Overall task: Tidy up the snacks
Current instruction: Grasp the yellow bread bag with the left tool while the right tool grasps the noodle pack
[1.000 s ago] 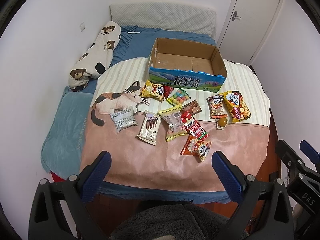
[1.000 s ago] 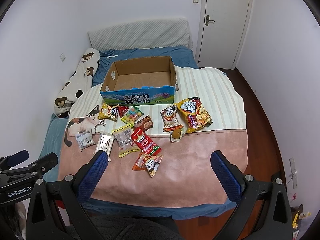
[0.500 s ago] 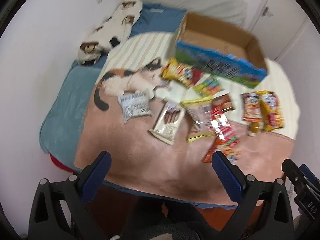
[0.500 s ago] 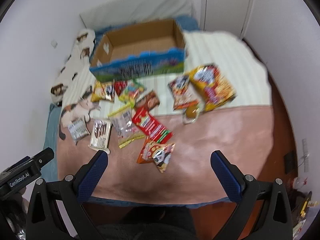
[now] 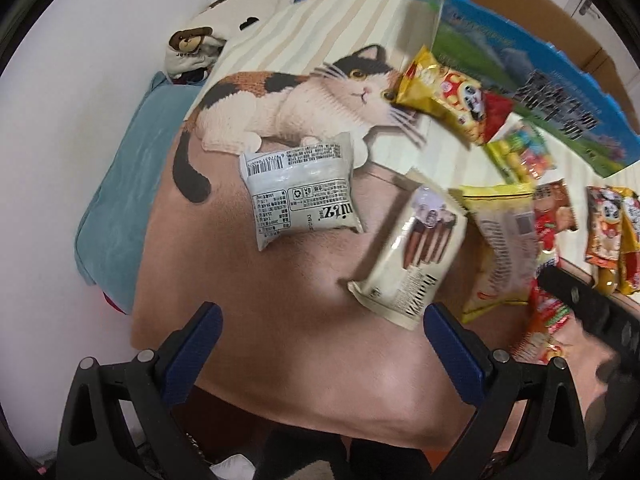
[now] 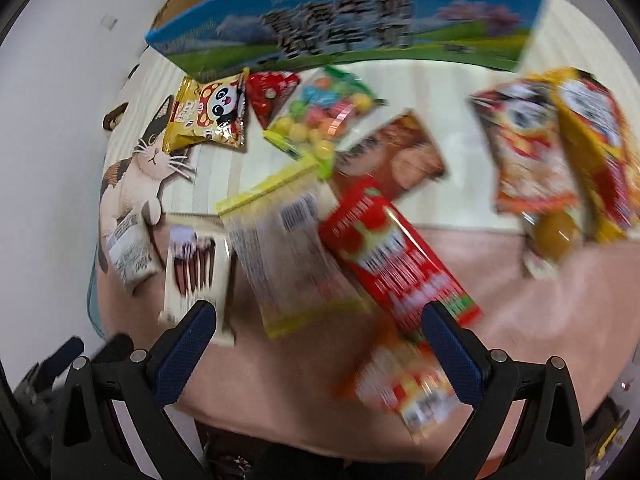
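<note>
Although motion blur smears much of the right wrist view, glossy crinkled foil packets are seen spread over a plush cat-print blanket (image 5: 304, 280). A grey-white pillow pack (image 5: 300, 192) lies flat beside a cream biscuit-stick pack (image 5: 416, 256). The printed cardboard box (image 6: 344, 28) is cut off at the top edge. Left gripper (image 5: 320, 344) and right gripper (image 6: 318, 342) are spread wide, empty.
</note>
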A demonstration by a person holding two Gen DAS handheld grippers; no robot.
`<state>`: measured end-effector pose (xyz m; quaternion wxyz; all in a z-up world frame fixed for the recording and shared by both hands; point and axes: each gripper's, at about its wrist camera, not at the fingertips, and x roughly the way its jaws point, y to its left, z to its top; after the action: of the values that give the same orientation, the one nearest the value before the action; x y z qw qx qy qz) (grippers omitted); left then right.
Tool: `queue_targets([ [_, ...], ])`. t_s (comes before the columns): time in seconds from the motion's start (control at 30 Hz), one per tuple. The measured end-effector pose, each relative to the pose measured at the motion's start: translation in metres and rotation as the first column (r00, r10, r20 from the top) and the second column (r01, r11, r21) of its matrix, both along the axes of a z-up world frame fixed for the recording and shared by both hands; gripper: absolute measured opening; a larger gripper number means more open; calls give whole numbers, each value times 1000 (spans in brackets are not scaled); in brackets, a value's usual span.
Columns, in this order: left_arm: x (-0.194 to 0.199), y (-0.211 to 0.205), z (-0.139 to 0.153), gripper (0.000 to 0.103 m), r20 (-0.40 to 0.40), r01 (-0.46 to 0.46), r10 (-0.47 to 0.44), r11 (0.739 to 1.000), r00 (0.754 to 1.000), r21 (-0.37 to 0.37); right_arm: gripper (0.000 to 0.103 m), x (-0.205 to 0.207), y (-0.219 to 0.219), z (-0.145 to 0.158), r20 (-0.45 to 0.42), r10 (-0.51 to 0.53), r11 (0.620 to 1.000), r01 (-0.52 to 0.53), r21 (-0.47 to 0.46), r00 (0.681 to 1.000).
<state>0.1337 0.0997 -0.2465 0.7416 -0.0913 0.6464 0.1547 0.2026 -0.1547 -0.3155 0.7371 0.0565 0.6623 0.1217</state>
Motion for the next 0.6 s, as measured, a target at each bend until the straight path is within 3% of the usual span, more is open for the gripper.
queue_targets([
  [0.17,5,3,-19,103,-30,21,-20,1000,999,17,103,29,27,-34,-57,31,1000,-31,3,998],
  [0.3,8,0,-26,103,-44,32,-31,999,999,25,93,38,42,-60,-93,60,998,-62,-26,994],
  [0.37,10,-3,-29,103,-50,44,-43,999,998,32,76,38,44,-63,-84,39,998,-42,-36,996],
  [0.4,12,-4,-30,103,-51,49,-47,998,998,32,63,38,43,-63,-87,21,999,-25,-36,996],
  [0.57,19,-20,-21,103,-41,74,-73,997,996,5,67,37,25,-61,-155,-105,994,110,22,982],
  [0.6,22,-23,-18,103,-34,79,-80,997,996,-16,77,37,23,-57,-159,-107,993,113,31,982],
])
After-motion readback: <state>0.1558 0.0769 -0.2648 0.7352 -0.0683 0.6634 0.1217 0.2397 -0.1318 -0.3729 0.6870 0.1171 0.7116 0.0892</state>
